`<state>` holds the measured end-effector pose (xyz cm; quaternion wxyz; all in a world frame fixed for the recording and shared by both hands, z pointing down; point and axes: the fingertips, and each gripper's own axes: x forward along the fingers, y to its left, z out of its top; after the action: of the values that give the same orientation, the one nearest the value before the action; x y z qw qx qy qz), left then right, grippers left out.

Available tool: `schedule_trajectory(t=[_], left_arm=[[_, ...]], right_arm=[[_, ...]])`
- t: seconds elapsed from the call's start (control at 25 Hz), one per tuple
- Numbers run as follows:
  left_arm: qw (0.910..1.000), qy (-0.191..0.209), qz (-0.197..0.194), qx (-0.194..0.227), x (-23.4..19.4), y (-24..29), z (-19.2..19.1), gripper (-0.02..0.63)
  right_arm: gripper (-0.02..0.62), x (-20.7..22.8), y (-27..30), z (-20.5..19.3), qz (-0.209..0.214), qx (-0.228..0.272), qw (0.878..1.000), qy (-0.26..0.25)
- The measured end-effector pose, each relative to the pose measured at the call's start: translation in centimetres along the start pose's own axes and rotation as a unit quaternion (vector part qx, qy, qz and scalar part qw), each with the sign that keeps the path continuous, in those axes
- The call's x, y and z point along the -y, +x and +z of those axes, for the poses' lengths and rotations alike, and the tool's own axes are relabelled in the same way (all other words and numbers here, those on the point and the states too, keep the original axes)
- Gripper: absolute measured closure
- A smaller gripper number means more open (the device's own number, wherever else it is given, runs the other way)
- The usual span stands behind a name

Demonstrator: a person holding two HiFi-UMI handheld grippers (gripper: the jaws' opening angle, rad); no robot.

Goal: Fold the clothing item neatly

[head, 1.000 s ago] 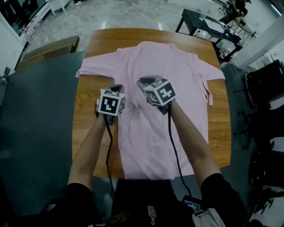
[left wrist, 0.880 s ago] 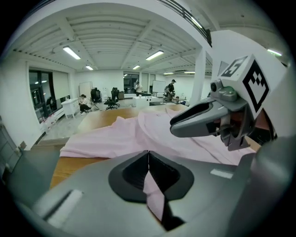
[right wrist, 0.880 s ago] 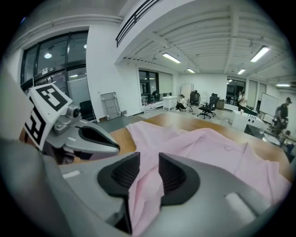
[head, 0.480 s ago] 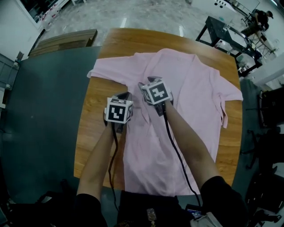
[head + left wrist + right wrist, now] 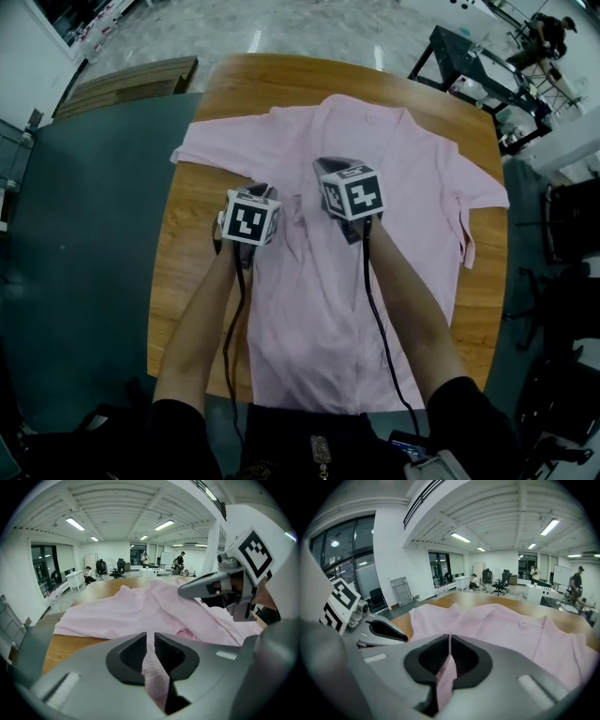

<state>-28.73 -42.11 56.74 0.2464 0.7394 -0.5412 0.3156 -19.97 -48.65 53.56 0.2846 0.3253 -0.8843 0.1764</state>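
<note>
1. The pink polo shirt [image 5: 412,216] lies spread flat on the wooden table [image 5: 187,281]. As I judge it, folding has barely begun, and I am taking hold of cloth for a first fold.
2. My right gripper [image 5: 449,644], just my side of the collar [image 5: 361,111], has just been closing. It now pinches a ridge of shirt cloth.
3. My left gripper [image 5: 150,641], further left of the collar, has just been opening. Its jaws stand a narrow gap apart with cloth between them, which looks unclamped.
4. Next, I judge, the left must close on the cloth, then both lift together.

Table [image 5: 173,281]: wooden.
Floor: dark mat [image 5: 84,281] left of table, pale glossy floor [image 5: 309,28] beyond it.
Light: ceiling strips [image 5: 75,523] overhead.
</note>
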Motion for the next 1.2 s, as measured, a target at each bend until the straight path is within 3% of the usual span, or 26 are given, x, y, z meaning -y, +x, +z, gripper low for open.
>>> schedule_trajectory(t=[0.12, 0.28, 0.56, 0.72, 0.92, 1.2], left_arm=[[0.9995, 0.028, 0.006, -0.016, 0.2, 1.3, 0.2, 0.545], [0.9987, 0.034, 0.019, -0.033, 0.1, 2.2, 0.3, 0.544], [0.9975, 0.037, 0.033, -0.050, -0.2, 3.6, -0.6, 0.545], [0.9979, 0.030, 0.026, -0.051, -0.1, 3.9, -1.0, 0.545], [0.9984, 0.008, 0.030, -0.048, -0.9, 1.8, -1.3, 0.545], [0.9993, 0.024, 0.001, -0.030, 1.0, -2.5, -2.0, 0.545]], right_arm=[[0.575, 3.4, -2.3, -0.2, -0.014, 0.020, 0.999, 0.036], [0.575, 8.0, -4.2, -2.1, -0.037, 0.013, 0.998, 0.055], [0.575, 12.6, -3.7, -5.8, -0.054, -0.033, 0.997, 0.044], [0.569, 13.3, -2.3, -7.2, -0.056, -0.061, 0.996, 0.030], [0.517, 13.4, -3.8, -6.3, -0.070, -0.043, 0.996, 0.033], [0.517, 8.5, -9.5, -7.8, -0.047, -0.044, 0.997, 0.034]])
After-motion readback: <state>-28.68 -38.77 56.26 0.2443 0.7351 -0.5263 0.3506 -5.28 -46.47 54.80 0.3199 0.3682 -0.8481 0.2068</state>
